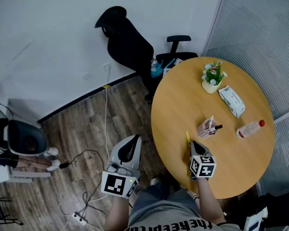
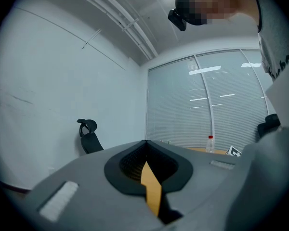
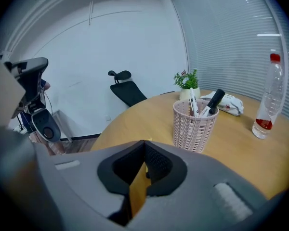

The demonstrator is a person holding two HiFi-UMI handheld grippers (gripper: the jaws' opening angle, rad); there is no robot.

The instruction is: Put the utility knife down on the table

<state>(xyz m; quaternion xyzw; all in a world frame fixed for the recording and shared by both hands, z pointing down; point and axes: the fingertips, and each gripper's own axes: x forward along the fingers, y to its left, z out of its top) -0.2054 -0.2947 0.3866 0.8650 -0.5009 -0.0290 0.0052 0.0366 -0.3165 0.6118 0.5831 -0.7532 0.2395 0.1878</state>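
Observation:
A yellow utility knife [image 1: 187, 137] sticks out ahead of my right gripper [image 1: 193, 145], which is shut on it just over the near left part of the round wooden table [image 1: 180, 97]. In the right gripper view the jaws [image 3: 144, 148] are closed, and only a yellow sliver of the knife shows in the slit between them. My left gripper [image 1: 131, 141] hangs off the table over the wooden floor. Its jaws [image 2: 145, 150] are shut with nothing in them.
A pink pen holder [image 1: 208, 128] [image 3: 195, 124] stands just beyond the knife. A plastic bottle [image 1: 250, 128] [image 3: 269, 97] lies to its right. A tissue pack [image 1: 231, 101] and a small potted plant [image 1: 213, 77] sit farther back. A black chair [image 1: 130, 42] and floor cables [image 1: 94, 177] are on the left.

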